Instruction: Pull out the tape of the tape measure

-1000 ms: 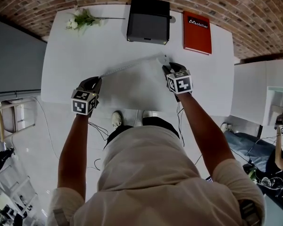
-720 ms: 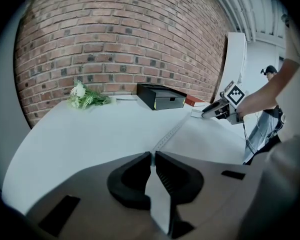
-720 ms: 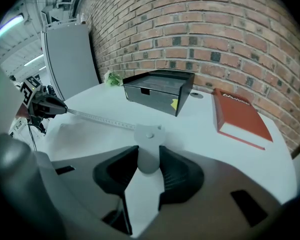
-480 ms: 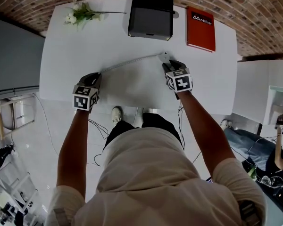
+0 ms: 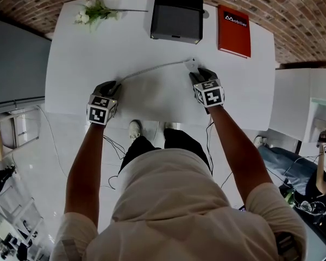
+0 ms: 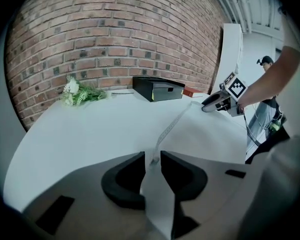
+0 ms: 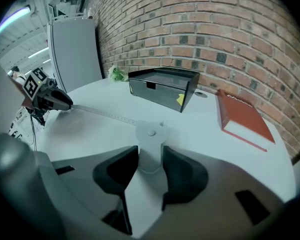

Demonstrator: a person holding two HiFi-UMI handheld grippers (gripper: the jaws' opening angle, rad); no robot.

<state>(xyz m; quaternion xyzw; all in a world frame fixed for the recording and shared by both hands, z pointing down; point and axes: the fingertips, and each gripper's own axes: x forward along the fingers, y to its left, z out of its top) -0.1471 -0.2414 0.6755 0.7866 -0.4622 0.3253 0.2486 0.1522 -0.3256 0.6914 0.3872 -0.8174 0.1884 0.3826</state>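
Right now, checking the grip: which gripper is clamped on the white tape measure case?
The right gripper, jaws pressing the case. On the left gripper the jaws have just been opening, the tape loose between them.

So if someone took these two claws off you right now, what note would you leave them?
Left claw: jaws have just been opening and stand apart; the tip of the thin white measuring tape lies loose between them.
Right claw: shut on the small white plastic tape measure case.
Done: tape drawn out across the white table between the claws.
Left: probably only releasing the case.
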